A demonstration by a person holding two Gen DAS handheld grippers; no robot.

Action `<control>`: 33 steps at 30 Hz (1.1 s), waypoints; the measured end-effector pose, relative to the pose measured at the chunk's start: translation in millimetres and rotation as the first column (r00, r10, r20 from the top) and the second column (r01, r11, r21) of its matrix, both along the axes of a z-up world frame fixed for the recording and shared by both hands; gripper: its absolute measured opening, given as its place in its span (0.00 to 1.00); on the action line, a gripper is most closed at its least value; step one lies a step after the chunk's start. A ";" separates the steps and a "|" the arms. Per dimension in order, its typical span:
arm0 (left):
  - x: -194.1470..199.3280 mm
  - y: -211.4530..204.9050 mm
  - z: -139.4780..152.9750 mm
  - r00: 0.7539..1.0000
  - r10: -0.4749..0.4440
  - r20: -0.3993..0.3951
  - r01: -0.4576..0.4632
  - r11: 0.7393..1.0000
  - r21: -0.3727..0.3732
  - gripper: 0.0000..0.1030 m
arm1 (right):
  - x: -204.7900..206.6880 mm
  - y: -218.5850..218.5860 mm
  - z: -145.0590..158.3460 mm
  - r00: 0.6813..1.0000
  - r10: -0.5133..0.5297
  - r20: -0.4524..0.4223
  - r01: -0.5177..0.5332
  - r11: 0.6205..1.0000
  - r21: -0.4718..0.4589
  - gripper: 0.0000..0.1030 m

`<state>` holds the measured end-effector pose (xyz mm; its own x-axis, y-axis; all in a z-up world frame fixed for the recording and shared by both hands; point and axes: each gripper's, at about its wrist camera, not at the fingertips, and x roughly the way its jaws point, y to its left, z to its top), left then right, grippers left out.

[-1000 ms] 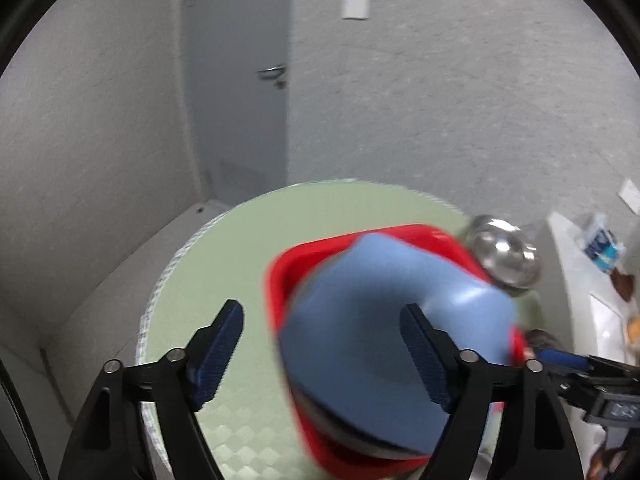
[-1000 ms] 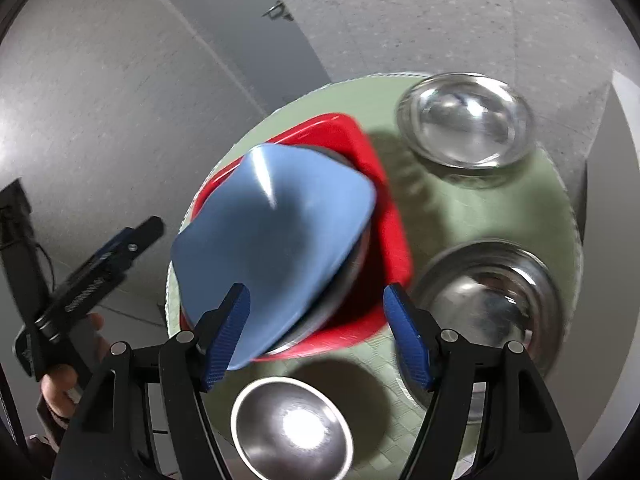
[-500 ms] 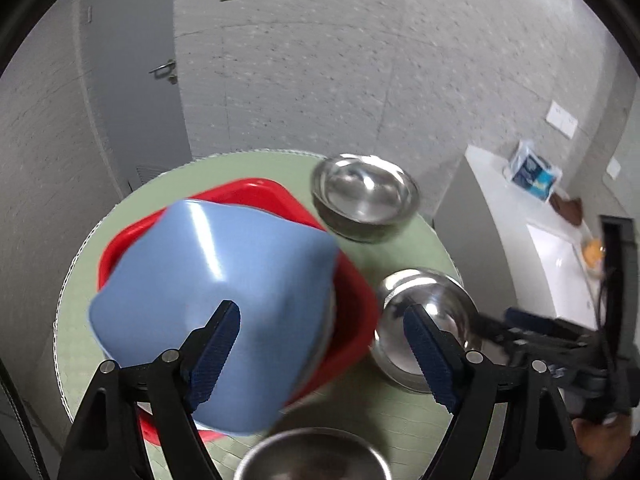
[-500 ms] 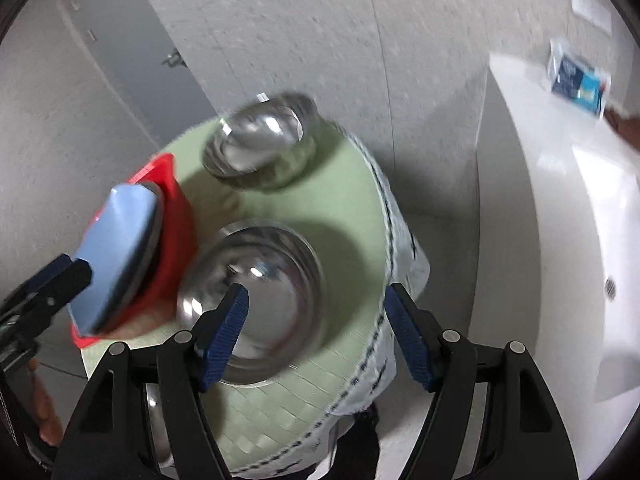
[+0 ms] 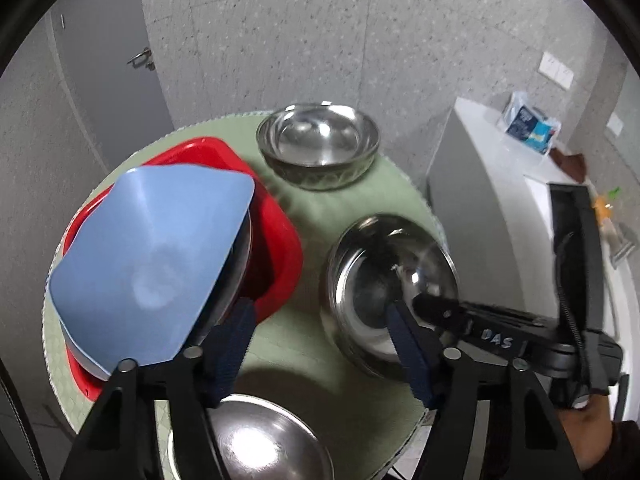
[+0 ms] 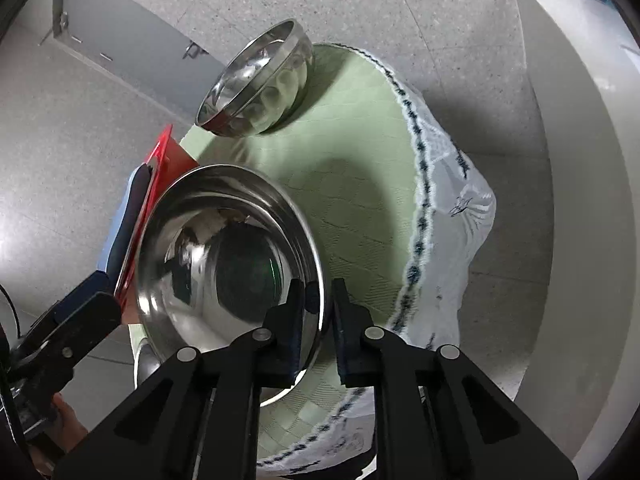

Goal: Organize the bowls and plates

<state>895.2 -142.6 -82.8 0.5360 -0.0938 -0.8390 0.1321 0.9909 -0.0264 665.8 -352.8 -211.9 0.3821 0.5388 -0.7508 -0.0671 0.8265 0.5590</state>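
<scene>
I see a round worktop [image 5: 304, 208] under a pale green quilted cloth [image 6: 360, 184] with a white fringe. Speckled grey tiled walls [image 5: 280, 40] surround it, with a grey door [image 5: 108, 80] and handle at left, and a white counter [image 5: 516, 168] at right.

Black claw [image 6: 318, 316] frames, silver screws, dark-blue finger pads [image 5: 230, 350].

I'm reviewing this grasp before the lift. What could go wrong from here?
The right gripper pinches only the thin rim of the tilted steel bowl, so it could slip or swing out. The bowl sits close to the red tray and could knock it when moved.
</scene>
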 end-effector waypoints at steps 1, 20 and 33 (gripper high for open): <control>1.9 -2.9 -0.5 1.000 0.005 -0.014 -0.005 1.000 0.007 0.43 | 0.6 -1.2 -0.3 1.000 0.008 0.003 -0.008 1.000 0.004 0.12; 38.0 -22.2 -41.9 0.993 0.024 -0.120 -0.025 1.000 -0.008 0.23 | 14.8 -7.4 -3.9 0.997 0.081 -0.006 -0.081 0.996 0.027 0.12; 96.2 -1.8 13.3 0.999 0.049 0.002 -0.048 0.986 -0.158 0.23 | 62.2 -9.2 68.6 0.986 0.077 0.148 -0.073 0.997 -0.032 0.12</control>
